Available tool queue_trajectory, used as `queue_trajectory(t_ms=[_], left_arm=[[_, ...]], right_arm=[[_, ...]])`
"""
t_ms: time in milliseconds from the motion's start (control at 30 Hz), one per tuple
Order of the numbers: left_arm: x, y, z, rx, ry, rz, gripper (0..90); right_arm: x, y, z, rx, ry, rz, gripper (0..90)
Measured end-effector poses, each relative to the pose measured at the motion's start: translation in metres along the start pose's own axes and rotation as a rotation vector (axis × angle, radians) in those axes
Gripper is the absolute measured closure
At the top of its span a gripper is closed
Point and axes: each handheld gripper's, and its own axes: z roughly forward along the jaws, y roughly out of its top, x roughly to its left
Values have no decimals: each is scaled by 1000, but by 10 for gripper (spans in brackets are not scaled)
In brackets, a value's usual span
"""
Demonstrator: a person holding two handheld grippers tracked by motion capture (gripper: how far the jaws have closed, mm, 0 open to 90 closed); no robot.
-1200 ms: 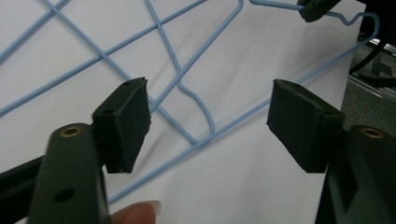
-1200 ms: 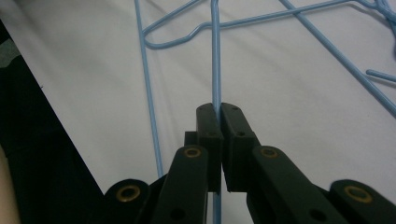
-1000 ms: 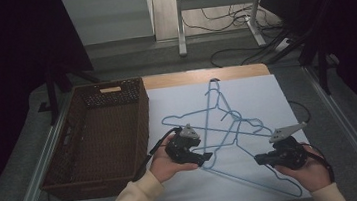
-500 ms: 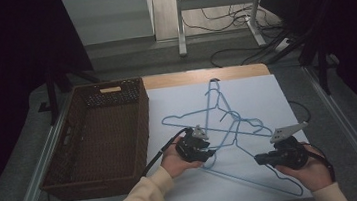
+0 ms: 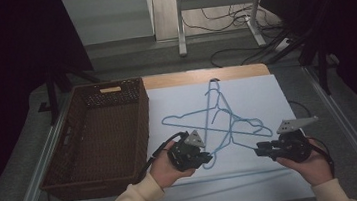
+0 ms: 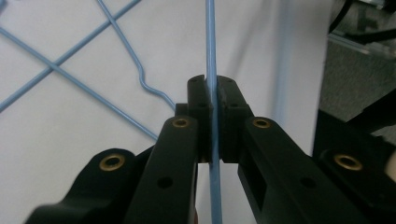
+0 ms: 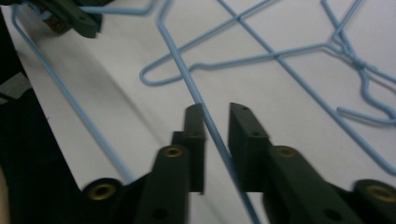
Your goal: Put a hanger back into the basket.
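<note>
Our left gripper point(image 6: 212, 100) pinches the blue hanger wire point(image 6: 211, 42), which runs straight up the frame. Our right gripper point(image 7: 215, 122) has just opened; the wire passes untouched between its jaws.

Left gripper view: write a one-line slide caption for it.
Left gripper shut on a blue wire hanger, with more blue hangers crossing on the white table sheet behind.

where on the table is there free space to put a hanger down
Free: inside the basket, the white sheet's far right corner, and its near strip in front of both grippers. Crowded: the sheet's middle, where the blue hangers cross between the left gripper and right gripper.
</note>
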Motion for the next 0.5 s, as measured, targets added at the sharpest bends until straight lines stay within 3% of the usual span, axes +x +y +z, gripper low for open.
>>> queue_trajectory(t_ms=[33, 67, 100, 133, 233, 267, 300, 500], left_arm=[[1, -1, -6, -6, -5, -9, 864], [0, -2, -11, -19, -4, -31, 865], [1, -3, -16, -33, -3, -44, 865], [2, -4, -23, -47, -6, -57, 865], [5, -7, -44, -86, 11, -84, 865], [9, -9, -59, -119, 18, -112, 865], [9, -9, -59, -119, 18, -112, 865], [24, -16, -101, -199, 22, -178, 865]], right_arm=[[0, 0, 0, 0, 0, 0, 654], [1, 3, -3, -59, 5, 10, 552], [2, 3, -5, -90, -2, 13, 518], [2, 3, -5, -90, -2, 13, 518], [4, 5, -14, -173, -20, 19, 432], [5, 5, -15, -182, -28, 20, 414], [5, 5, -15, -182, -28, 20, 414], [3, 3, -14, -189, -44, 30, 368]])
